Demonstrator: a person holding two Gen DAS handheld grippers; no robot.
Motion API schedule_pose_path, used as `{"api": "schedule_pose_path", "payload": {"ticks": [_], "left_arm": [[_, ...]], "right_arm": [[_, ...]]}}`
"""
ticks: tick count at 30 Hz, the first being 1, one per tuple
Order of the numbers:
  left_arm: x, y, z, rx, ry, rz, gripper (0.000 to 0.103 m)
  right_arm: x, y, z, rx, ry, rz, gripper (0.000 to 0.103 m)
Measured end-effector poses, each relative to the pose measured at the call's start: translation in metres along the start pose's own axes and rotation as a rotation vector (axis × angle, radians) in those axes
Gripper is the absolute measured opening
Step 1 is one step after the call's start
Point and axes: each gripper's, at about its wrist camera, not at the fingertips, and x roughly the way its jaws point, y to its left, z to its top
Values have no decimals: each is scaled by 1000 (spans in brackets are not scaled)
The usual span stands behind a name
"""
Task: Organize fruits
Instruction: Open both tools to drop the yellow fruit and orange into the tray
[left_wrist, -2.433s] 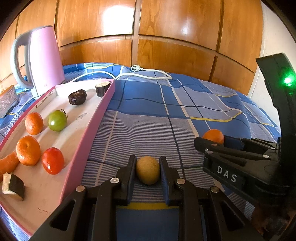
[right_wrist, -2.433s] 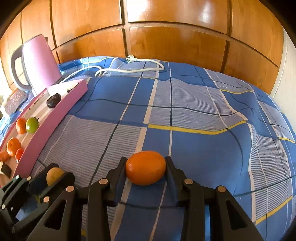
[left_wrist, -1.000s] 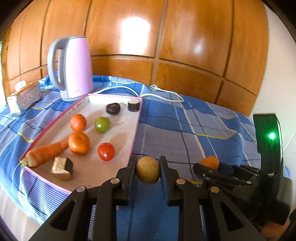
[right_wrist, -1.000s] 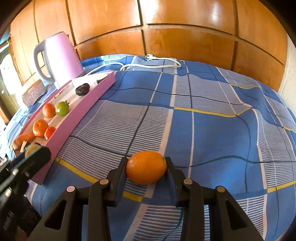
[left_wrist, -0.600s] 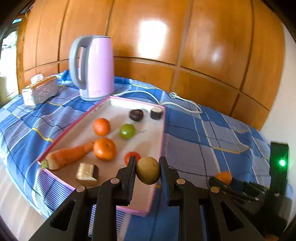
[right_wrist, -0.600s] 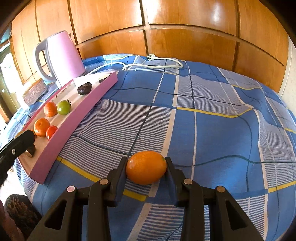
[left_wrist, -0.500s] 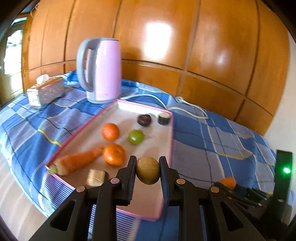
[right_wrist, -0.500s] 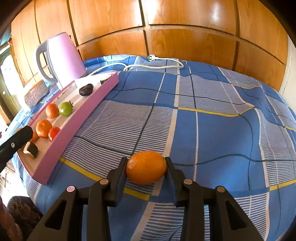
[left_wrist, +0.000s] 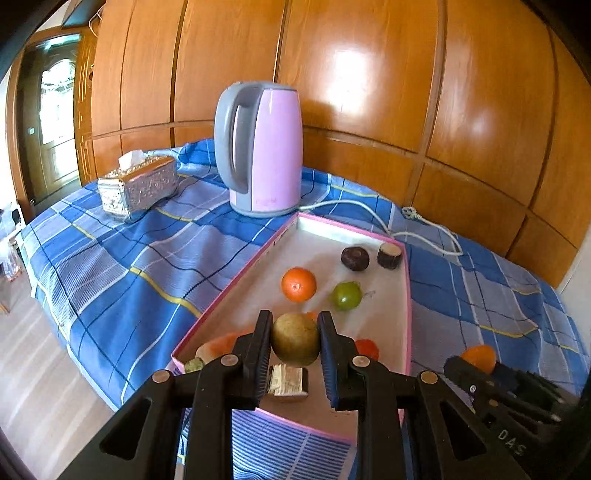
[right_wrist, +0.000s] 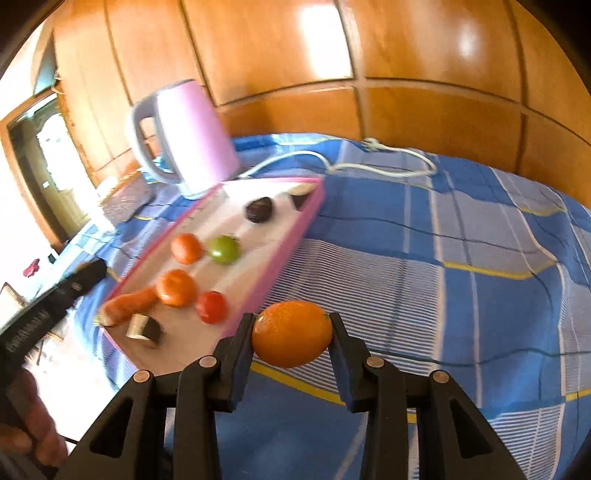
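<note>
My left gripper (left_wrist: 295, 343) is shut on a brownish-green round fruit (left_wrist: 295, 344) and holds it above the near end of the pink-rimmed tray (left_wrist: 407, 295). My right gripper (right_wrist: 291, 339) is shut on an orange (right_wrist: 291, 339) and holds it above the blue checked cloth, just right of the tray (right_wrist: 280, 254). The right gripper also shows at the lower right of the left wrist view (left_wrist: 476, 363). On the tray lie two mandarins (right_wrist: 186, 248), a green fruit (right_wrist: 222, 249), a red tomato (right_wrist: 211, 306), a carrot (right_wrist: 129, 301), a dark fruit (right_wrist: 259, 209) and cut pieces.
A pink electric kettle (left_wrist: 264, 147) stands behind the tray, its white cord (left_wrist: 424, 225) trailing right. A silver tissue box (left_wrist: 138, 188) sits at the left. The bed edge and floor (left_wrist: 40, 369) lie to the left. Wooden panels back the scene.
Both grippers have risen and swung left toward the tray, each still holding its fruit. The left one now hangs over the tray's near end.
</note>
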Motion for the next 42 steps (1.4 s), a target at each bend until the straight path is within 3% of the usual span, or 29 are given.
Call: {"api": "schedule_pose_path", "payload": {"ticks": [10,21,29,42], "left_arm": [[13,3,-2,-25,48,-13,25],[47,21,-3,-147,191,-71,25],[61,28,4,-179,230,-136,25],[76,28,11,-163,250,-159,24]], "right_arm": [[6,29,19,-52,1,42,39],[33,40,36,-67,46,72,39],[47,45,47,-72,57,88,39],[76,47,52,-67,94,107,39]]}}
